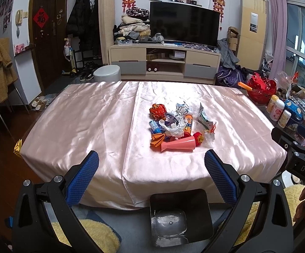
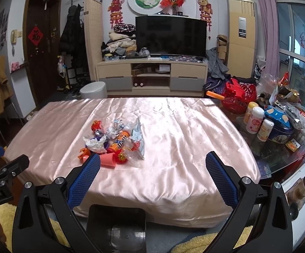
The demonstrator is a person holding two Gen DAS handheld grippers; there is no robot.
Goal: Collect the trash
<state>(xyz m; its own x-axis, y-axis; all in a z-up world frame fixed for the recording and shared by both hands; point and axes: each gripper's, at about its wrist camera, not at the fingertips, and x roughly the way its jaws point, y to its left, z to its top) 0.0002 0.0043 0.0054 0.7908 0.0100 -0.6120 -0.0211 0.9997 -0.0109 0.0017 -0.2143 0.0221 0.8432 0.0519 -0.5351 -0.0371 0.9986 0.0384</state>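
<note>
A heap of trash (image 1: 176,127) (image 2: 114,141) lies on the pink satin cloth (image 1: 85,122) (image 2: 184,139): crumpled white wrappers, an orange tube, red balls, a pink cone-shaped cup (image 1: 178,145). A black bin (image 1: 180,217) (image 2: 117,227) with a clear bottom stands on the floor below the table's near edge. My left gripper (image 1: 151,157) hangs open over the near edge, short of the heap. Wide apart too, my right gripper (image 2: 153,158) hovers to the right of the heap; its left finger (image 2: 85,179) overlaps the pink cup in that view. Neither holds anything.
To the right, a glass table (image 2: 295,154) carries white bottles (image 2: 255,122), a blue tin, a red basket (image 1: 261,88) and bags. Yellow fluffy fabric (image 1: 93,234) lies at the bottom. Behind the table stand a TV cabinet (image 1: 165,62) and a white stool (image 1: 107,73).
</note>
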